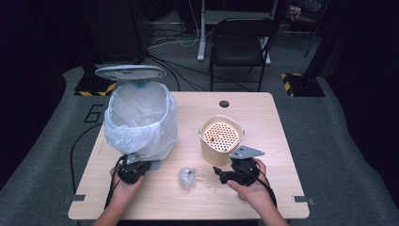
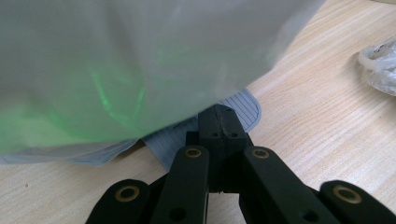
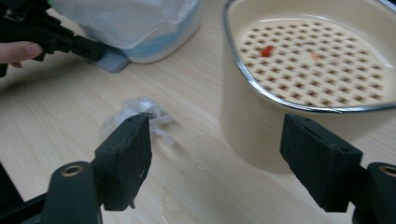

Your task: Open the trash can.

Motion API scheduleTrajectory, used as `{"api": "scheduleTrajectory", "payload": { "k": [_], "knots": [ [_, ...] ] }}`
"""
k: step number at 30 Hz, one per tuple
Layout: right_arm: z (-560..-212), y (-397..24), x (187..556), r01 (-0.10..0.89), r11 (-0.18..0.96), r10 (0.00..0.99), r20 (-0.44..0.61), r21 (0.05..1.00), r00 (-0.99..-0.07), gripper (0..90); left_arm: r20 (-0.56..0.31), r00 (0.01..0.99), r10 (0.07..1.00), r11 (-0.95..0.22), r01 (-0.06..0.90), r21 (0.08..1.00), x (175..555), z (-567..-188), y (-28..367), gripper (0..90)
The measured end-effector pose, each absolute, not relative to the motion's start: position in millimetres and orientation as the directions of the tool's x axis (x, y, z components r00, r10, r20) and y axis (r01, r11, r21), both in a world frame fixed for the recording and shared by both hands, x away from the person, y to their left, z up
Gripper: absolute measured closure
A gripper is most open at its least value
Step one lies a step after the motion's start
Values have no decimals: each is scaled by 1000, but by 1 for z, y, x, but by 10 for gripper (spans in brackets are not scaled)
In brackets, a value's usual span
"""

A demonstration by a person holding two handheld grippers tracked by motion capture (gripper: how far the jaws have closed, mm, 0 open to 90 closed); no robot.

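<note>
The bin pedal point(image 2: 243, 109) is pressed by the closed left gripper point(image 1: 134, 170), so the lid stays up. The right gripper point(image 1: 225, 175) is held open and empty — the crumpled wrap point(image 1: 187, 178) lies at its nine o'clock. If the pedal slips, the lid could drop.

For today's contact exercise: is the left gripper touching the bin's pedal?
Touching. In the left gripper view, the shut left gripper rests its tips on the ribbed grey pedal under the bag-lined bin.
</note>
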State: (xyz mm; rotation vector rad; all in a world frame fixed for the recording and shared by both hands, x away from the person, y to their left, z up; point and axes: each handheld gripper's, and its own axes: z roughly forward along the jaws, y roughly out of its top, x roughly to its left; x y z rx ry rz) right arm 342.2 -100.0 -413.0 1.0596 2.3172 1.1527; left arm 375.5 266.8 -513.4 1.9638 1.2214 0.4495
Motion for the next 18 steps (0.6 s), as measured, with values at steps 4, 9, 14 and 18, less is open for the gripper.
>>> {"api": "scheduleTrajectory", "payload": {
  "k": [4,9,14,18],
  "knots": [
    [-417,-81,340,462,410,724,27,787,-689,218,-74,477,876,-266,606,750,375,-513,267,900],
    [-424,-63,336,455,421,715,21,785,-699,219,-74,491,868,-275,600,752,375,-513,268,900],
    [-435,-45,332,460,422,716,24,781,-697,222,-77,482,873,-267,604,751,375,-513,267,900],
    [-446,-37,334,483,424,712,49,766,-701,223,-69,492,868,-279,597,752,375,-513,268,900]
  ]
}}
